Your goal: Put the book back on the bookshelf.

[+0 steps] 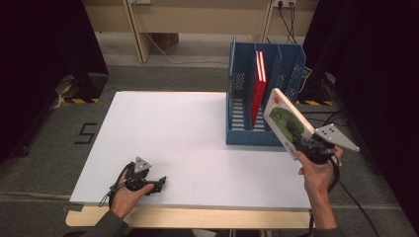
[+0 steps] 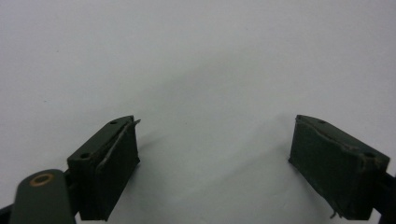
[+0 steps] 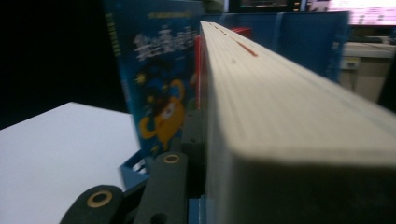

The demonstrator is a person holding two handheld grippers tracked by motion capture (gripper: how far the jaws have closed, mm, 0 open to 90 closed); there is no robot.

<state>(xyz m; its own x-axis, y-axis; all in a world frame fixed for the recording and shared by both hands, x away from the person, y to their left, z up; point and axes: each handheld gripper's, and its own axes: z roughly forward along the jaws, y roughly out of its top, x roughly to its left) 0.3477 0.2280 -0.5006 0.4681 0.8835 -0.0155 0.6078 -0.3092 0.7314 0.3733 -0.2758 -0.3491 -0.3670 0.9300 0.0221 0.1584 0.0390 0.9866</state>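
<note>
Holding: your right gripper clamps the book beside the rack, unfiled; left gripper idle, jaws wide, empty.

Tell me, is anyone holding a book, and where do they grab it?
Yes. The right gripper grips the white book with the green picture by its lower end, tilted, beside the blue rack. The left gripper holds nothing.

Each gripper is black with a grey three-cornered plate on top and a black cable trailing back. The left gripper has flat dark pads with small screw holes. One grey sleeve shows.
</note>
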